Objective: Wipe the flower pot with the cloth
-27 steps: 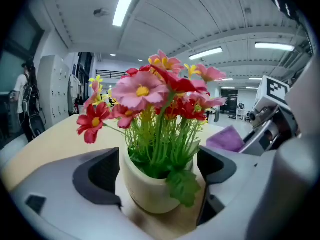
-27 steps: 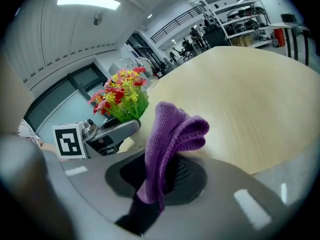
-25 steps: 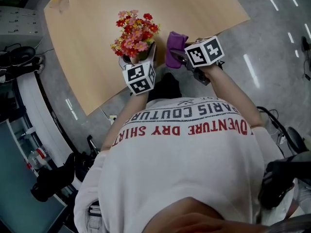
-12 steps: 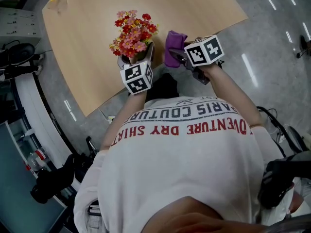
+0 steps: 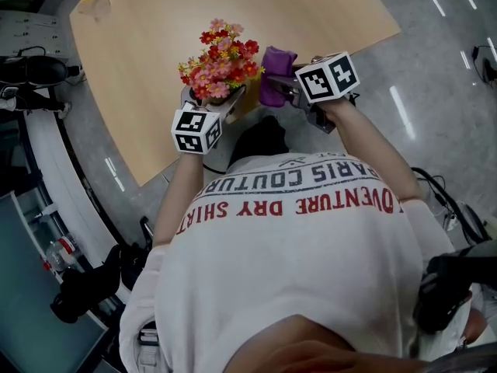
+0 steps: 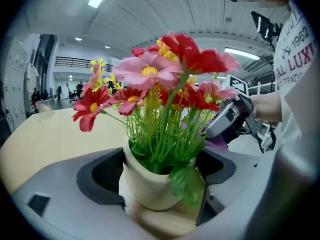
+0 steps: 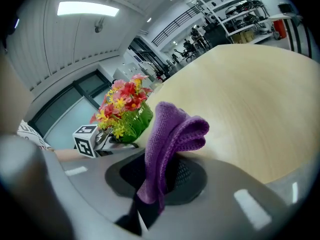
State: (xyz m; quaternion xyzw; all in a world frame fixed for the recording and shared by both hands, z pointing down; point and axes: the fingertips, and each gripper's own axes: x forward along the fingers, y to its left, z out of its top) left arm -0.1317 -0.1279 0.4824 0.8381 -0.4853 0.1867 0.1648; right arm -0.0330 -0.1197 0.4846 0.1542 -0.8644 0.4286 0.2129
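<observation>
A cream flower pot (image 6: 147, 181) with red, pink and yellow flowers (image 5: 221, 57) sits clamped between the jaws of my left gripper (image 6: 157, 184), tilted above the near edge of the wooden table (image 5: 155, 61). In the head view the left gripper (image 5: 225, 103) shows below the blooms. My right gripper (image 7: 157, 184) is shut on a folded purple cloth (image 7: 170, 134), which sticks up from the jaws. From above, the cloth (image 5: 276, 72) hangs just right of the flowers, with the right gripper (image 5: 291, 92) beside it. Cloth and pot are close but I cannot tell if they touch.
The wooden table (image 7: 240, 109) stretches away behind both grippers. Grey floor (image 5: 435, 68) lies to the right. Black bags and equipment (image 5: 85, 286) sit on the floor at lower left. A white-and-grey bench edge (image 5: 46, 177) runs along the left.
My left gripper has swung left and turned, tipping the pot so the flowers lean right toward the cloth. The right gripper with the cloth has barely moved.
</observation>
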